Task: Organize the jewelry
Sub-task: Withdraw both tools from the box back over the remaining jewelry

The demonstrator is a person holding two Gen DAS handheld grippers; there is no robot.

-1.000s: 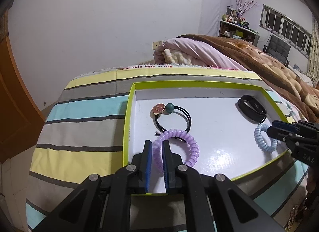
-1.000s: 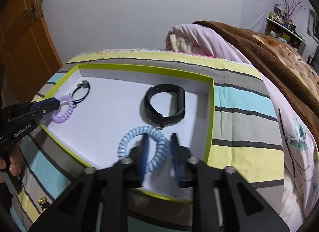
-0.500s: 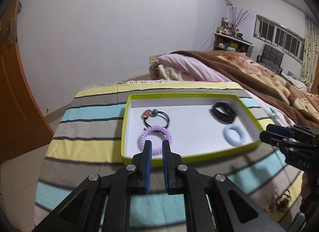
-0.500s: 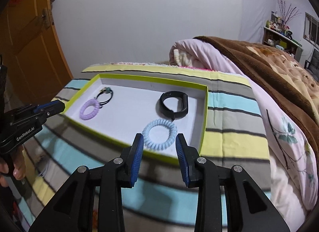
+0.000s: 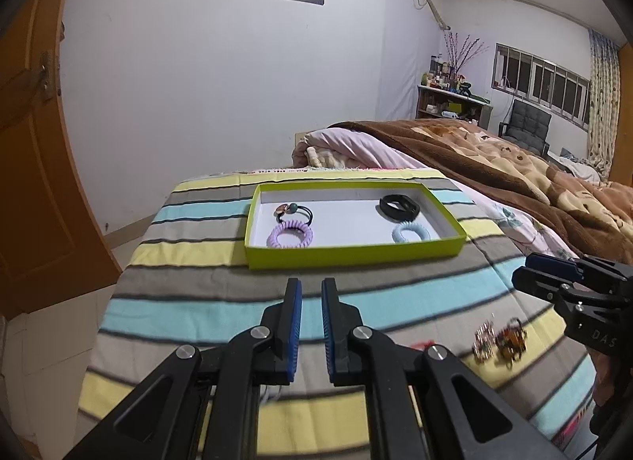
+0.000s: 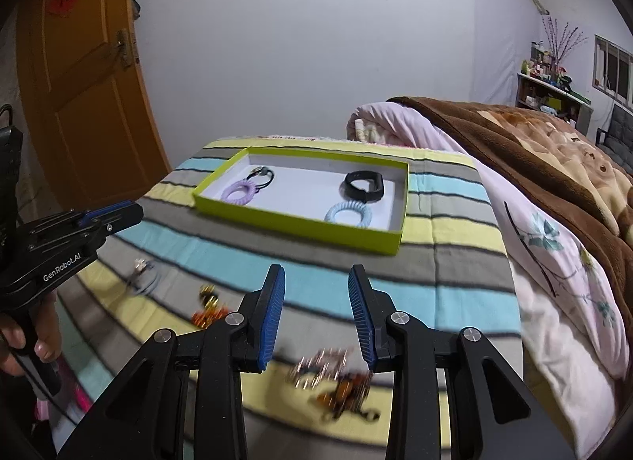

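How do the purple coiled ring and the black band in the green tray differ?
The purple coiled ring is pale and ridged like a phone cord; the black band is dark and smooth. The purple coiled ring lies near the tray's front left; the black band lies toward its back right. The ring is round, the band more oval. Both lie inside the tray, untouched by either gripper.

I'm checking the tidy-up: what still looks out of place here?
Several small pieces of jewelry lie loose on the striped bedspread, outside the green tray that already holds four bands. Nothing looks spilled or damaged.

Black left gripper frame, blue ribbed jaws, silver screws, white lettering.
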